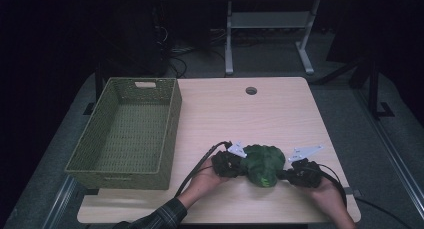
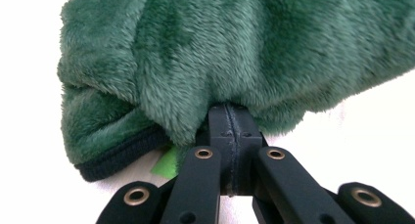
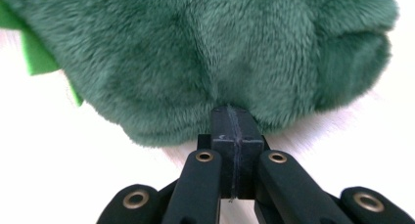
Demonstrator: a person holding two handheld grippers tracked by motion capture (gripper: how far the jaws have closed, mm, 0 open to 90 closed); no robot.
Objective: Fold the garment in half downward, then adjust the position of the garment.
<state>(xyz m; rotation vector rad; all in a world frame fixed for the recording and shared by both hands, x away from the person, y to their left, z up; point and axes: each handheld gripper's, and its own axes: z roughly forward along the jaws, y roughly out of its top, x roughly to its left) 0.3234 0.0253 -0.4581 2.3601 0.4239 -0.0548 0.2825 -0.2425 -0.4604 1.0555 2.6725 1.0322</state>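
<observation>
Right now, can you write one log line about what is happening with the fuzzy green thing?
left gripper: shut on green fleece | right gripper: shut on green fleece | fleece: bunched on table | basket: nothing inside

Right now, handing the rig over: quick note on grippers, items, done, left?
Left gripper: shut on the left edge of the green fleece garment.
Right gripper: shut on its right edge.
Garment: bunched on the table, near the front edge, between both grippers, apparently not lifted yet.
Green woven basket: at the table's left, nothing in it.
Done: both grips made.
Left: probably lift the garment and place it in the basket; that is a guess from the layout.
</observation>
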